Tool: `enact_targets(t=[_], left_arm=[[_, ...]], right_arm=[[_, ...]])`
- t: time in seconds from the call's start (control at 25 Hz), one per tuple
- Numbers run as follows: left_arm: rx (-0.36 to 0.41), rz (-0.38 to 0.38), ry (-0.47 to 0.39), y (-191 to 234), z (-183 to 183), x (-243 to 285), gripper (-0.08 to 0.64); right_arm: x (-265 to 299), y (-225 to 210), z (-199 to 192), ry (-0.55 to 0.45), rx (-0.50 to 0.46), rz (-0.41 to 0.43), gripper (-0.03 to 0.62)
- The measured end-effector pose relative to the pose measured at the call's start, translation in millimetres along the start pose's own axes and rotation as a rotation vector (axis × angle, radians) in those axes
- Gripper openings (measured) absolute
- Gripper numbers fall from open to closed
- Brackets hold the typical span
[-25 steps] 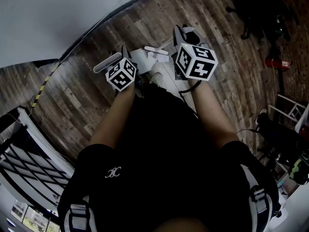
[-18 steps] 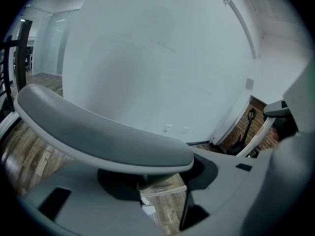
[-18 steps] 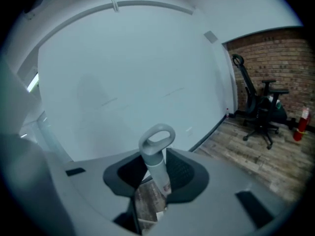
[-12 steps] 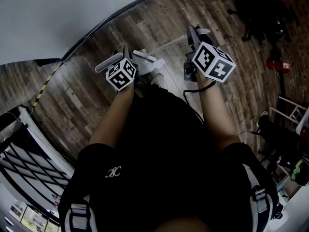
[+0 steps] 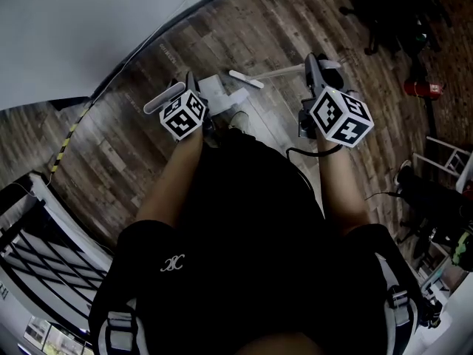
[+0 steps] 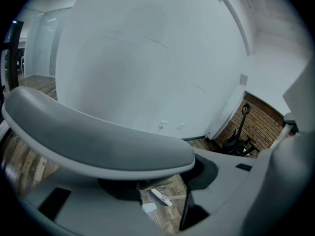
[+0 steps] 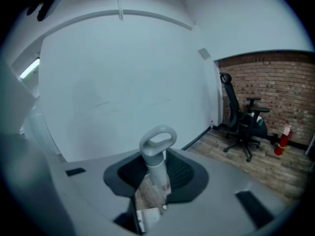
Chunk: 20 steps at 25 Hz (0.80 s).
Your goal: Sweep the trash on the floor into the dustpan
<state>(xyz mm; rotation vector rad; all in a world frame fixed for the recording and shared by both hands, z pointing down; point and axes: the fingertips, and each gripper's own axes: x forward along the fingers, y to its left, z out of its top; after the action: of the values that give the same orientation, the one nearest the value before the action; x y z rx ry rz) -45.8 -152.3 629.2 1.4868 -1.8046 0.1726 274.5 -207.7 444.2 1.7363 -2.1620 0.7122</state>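
The person stands over the wooden floor (image 5: 295, 21) with a tool in each gripper. The left gripper (image 5: 188, 98) has its fingers clenched across the broad grey dustpan handle (image 6: 98, 141), which fills the middle of the left gripper view. Gripping it there probably keeps the pan steady as a fixed target. The right gripper (image 5: 321, 69) has its fingers clenched on the broom handle (image 7: 157, 156), just below its loop end. That high hold likely gives a long reach to the floor without stooping.

In the head view the broom head (image 5: 246, 80) lies at upper centre of the frame. Its pale stick slants right toward the right gripper. Just left of it is a pale flat shape (image 5: 214, 89), which I judge to be the dustpan's mouth resting on the floor. No separate piece of trash can be picked out; the frames are too dark and small for that.

Compared with a second ago, the right gripper has shifted from near centre to the right side of the frame and a little lower. More of the stick is now bared, and the slant is flatter. The broom head sits close to where it was then, after dipping toward the pan half a second ago. The left gripper has hardly shifted.
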Motion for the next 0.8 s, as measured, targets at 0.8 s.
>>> enact_targets(t=[0.8], left_arm=[[0.004,-0.002,-0.016,6.8,-1.1,-5.7,0.192]], right_arm=[[22.7,1.2,-36.1,0.091,0.311,0.059,0.123]])
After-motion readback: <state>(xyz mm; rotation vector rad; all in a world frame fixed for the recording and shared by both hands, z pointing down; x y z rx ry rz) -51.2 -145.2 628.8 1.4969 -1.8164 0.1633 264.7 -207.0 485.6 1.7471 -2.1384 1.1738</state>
